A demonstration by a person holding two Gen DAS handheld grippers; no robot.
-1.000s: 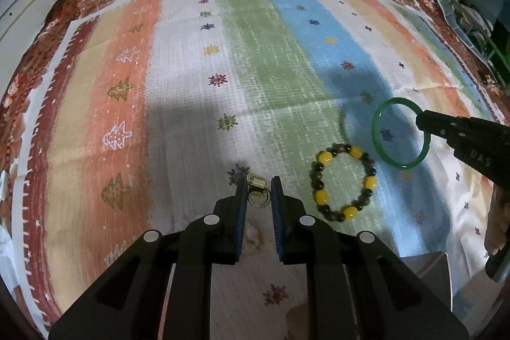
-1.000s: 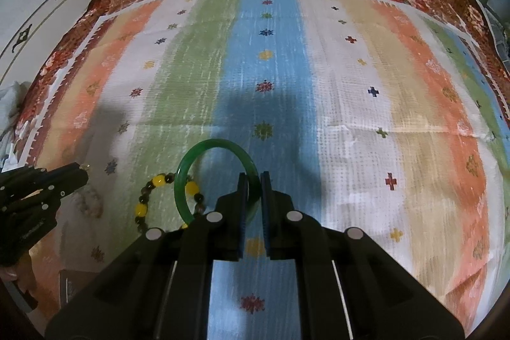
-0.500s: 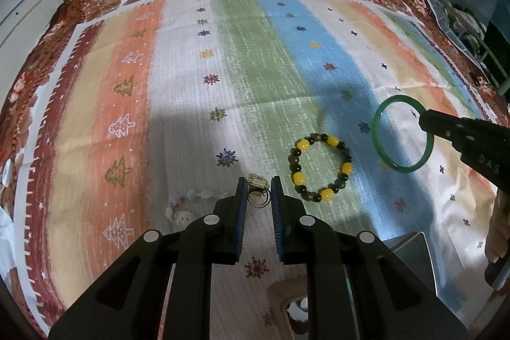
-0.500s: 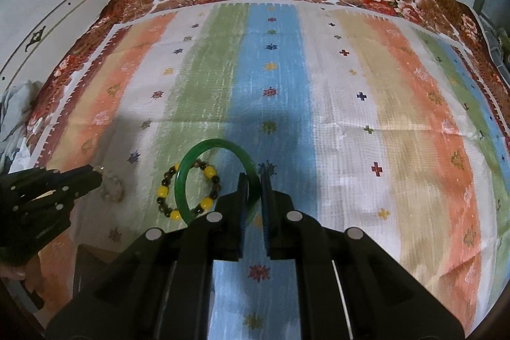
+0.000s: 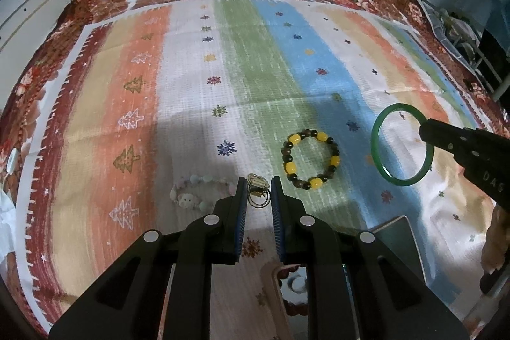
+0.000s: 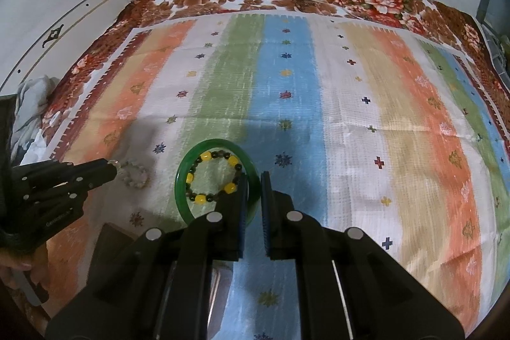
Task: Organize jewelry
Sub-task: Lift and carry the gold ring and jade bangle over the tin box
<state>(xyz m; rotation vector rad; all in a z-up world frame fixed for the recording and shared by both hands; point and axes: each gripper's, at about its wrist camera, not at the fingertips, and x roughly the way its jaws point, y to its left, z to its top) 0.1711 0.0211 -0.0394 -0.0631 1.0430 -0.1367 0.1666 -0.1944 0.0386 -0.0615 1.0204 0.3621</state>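
Left gripper (image 5: 258, 190): pinching a small gold ring charm (image 5: 257, 184) above the striped cloth (image 5: 191, 91).
Right gripper (image 6: 253, 180): clamped on a green jade bangle (image 6: 191, 161), lifted.
Yellow-and-dark bead bracelet (image 5: 309, 160): mid-cloth, near the front edge.

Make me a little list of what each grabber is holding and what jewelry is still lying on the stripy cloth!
left gripper: shut on small gold ring charm
right gripper: shut on green bangle, lifted off the cloth
on the striped cloth: yellow and dark bead bracelet; pale bead bracelet
near edge: open box, contents hard to tell
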